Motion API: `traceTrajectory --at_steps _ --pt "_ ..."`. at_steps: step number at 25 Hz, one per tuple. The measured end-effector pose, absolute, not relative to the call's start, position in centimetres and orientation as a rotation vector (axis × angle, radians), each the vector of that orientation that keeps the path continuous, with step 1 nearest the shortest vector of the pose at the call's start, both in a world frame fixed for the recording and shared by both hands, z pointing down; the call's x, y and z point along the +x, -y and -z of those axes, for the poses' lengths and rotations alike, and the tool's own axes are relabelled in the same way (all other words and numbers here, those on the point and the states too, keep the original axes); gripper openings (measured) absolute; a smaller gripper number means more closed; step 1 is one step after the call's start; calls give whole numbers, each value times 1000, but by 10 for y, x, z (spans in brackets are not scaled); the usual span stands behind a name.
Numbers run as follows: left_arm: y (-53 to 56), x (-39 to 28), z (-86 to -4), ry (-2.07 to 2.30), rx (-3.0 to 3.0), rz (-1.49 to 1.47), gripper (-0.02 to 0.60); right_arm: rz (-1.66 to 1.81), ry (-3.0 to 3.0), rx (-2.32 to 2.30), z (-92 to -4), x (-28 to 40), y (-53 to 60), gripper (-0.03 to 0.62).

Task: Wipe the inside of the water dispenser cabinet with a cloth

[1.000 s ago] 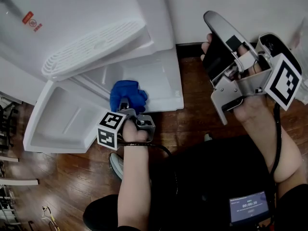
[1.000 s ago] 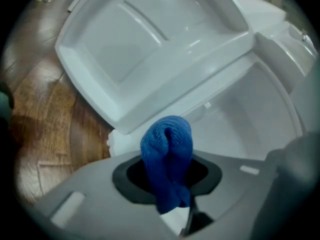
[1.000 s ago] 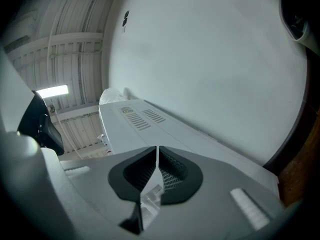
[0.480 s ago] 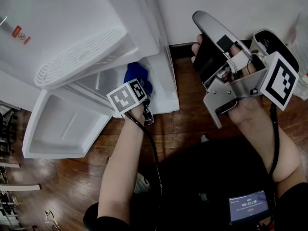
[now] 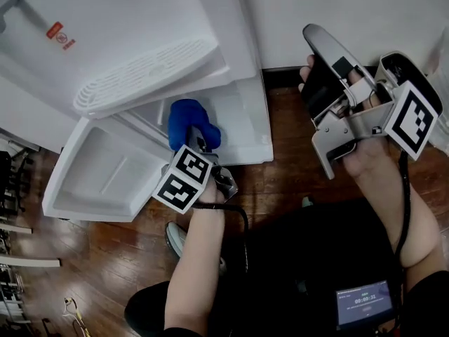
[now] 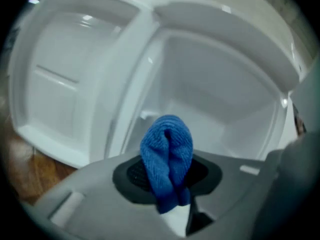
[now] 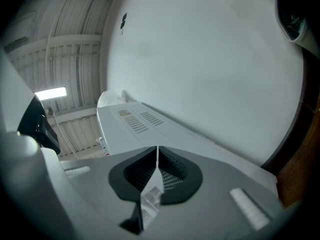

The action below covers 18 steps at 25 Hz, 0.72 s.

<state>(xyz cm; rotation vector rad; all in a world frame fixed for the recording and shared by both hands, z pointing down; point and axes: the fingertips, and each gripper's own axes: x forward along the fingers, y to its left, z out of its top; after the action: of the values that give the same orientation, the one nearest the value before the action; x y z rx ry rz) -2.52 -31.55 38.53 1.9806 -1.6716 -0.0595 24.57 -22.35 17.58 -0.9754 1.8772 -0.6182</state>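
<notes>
The left gripper [image 6: 167, 179] is clamped on a folded blue terry cloth [image 6: 167, 146], which sticks out ahead of its jaws, at the mouth of the open white plastic water dispenser cabinet [image 6: 220, 94]. The right gripper [image 7: 157, 166], raised well off to its right, is closed and empty.

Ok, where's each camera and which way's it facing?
Head view: on the person's head, facing steeply down at the water dispenser cabinet; forearms, left claw, right claw show.
Left gripper view: on left claw, facing into the cabinet; jaws pinching blue cloth.
Right gripper view: on right claw, facing up at wall and ceiling; jaws shut, empty.
Head and left gripper views share cabinet and blue cloth.
</notes>
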Motion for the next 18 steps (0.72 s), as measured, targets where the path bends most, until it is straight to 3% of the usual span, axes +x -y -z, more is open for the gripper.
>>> traceTrajectory --at_steps 3,5,18 --pt "303 -57 -351 1712 1871 413 123 609 -1885 -971 -174 244 223 15" --pt "311 -65 -342 1693 1846 493 123 608 -1888 -969 -174 243 223 15" --pt "390 -29 -260 1773 2113 446 123 634 -1897 -953 -174 239 223 15"
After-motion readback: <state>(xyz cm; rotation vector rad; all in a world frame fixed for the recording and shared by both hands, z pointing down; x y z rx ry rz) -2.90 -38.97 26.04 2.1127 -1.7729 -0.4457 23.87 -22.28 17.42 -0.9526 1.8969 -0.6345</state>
